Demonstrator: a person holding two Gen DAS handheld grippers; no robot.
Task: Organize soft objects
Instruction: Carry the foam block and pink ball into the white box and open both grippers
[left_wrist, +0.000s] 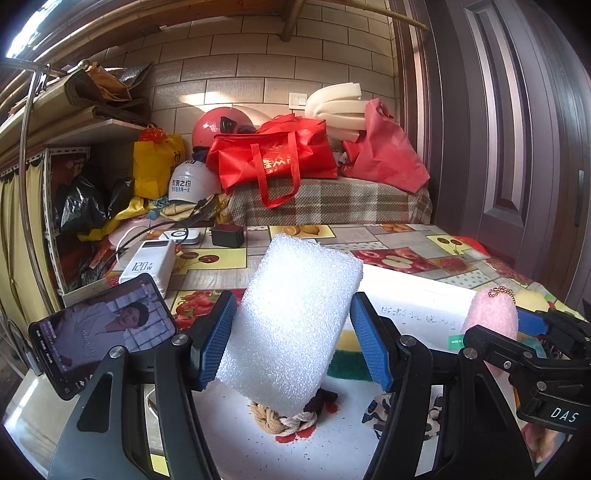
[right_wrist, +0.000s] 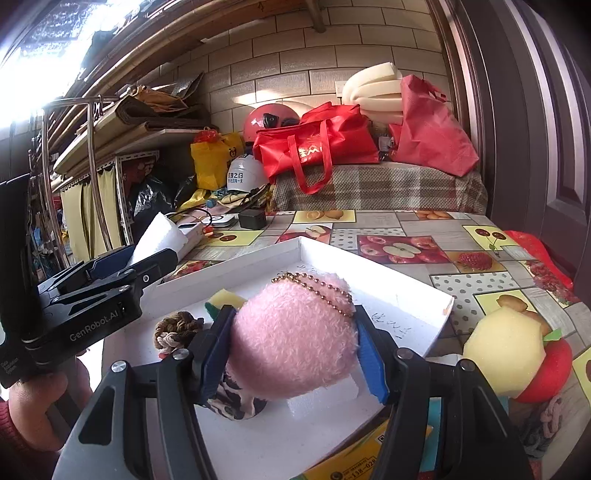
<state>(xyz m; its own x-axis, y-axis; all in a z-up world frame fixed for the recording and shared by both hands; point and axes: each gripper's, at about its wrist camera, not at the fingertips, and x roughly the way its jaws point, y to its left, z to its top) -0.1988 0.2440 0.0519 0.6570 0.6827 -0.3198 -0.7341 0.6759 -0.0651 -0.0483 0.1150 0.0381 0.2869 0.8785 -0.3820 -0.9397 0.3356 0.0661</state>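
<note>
My left gripper (left_wrist: 293, 336) is shut on a white foam block (left_wrist: 291, 321), held tilted above the white tray (left_wrist: 258, 443); below it lies a braided rope knot (left_wrist: 284, 421). My right gripper (right_wrist: 295, 343) is shut on a pink plush ball (right_wrist: 295, 332) with a gold bead chain (right_wrist: 314, 286), held over the same tray (right_wrist: 406, 291). The pink plush also shows in the left wrist view (left_wrist: 491, 314). In the tray lie the rope knot (right_wrist: 177, 326), a yellow-green sponge (right_wrist: 221, 299), a spotted cloth piece (right_wrist: 236, 400) and a small white foam piece (right_wrist: 325, 397).
A yellow and red sponge (right_wrist: 517, 354) and a grey chain (right_wrist: 546, 421) lie on the fruit-print tablecloth right of the tray. A phone (left_wrist: 99, 328), a white power bank (left_wrist: 147, 262) and a black charger (left_wrist: 227, 234) stand at the left. Red bags (left_wrist: 273, 158) sit on the bench behind.
</note>
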